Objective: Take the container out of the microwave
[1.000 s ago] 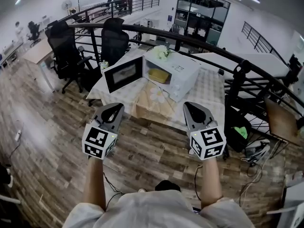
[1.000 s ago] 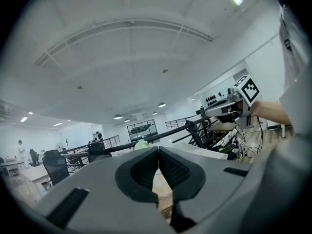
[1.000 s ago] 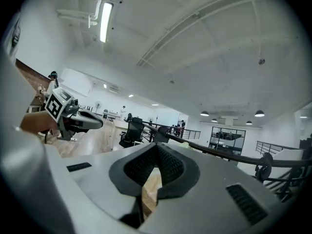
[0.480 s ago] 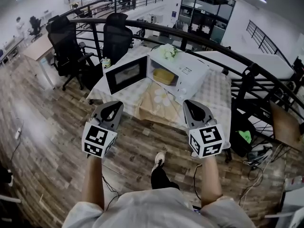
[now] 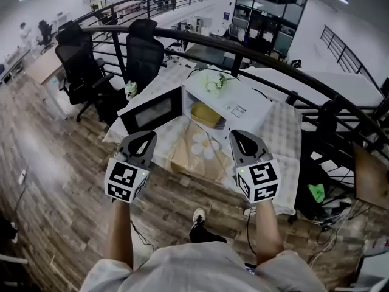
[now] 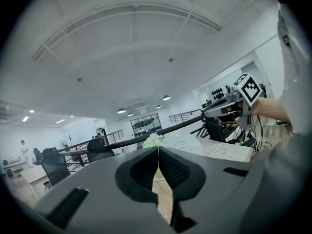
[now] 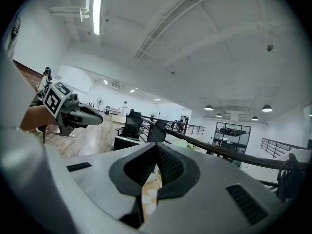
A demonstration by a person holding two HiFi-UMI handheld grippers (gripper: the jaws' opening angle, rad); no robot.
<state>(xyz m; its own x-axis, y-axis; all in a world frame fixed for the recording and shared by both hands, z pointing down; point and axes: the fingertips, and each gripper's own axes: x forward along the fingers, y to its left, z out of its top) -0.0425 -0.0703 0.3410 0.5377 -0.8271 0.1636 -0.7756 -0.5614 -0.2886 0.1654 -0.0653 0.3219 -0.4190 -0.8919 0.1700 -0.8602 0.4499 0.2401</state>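
A white microwave [image 5: 234, 105] stands on a cloth-covered table [image 5: 276, 132] with its door [image 5: 152, 110] swung open to the left. Inside the cavity sits a yellow container [image 5: 205, 114]. Both grippers are held level in front of the table, short of the microwave. My left gripper [image 5: 148, 135] points toward the open door and is shut with nothing in it [image 6: 158, 148]. The right gripper [image 5: 234, 134] points toward the microwave's front, also shut and empty [image 7: 156, 144]. Each gripper view looks over its closed jaws toward the table.
A curved black railing [image 5: 267, 56] runs behind the table. Two black office chairs [image 5: 144, 44] stand at the back left. White flowers [image 5: 214, 81] rest on top of the microwave, and a small cup [image 5: 130, 90] stands at the table's left corner. Wooden floor [image 5: 55, 181] lies below.
The person has walked toward the table with both grippers held side by side. The microwave now sits closer and lower in the head view. Both grippers stayed shut.
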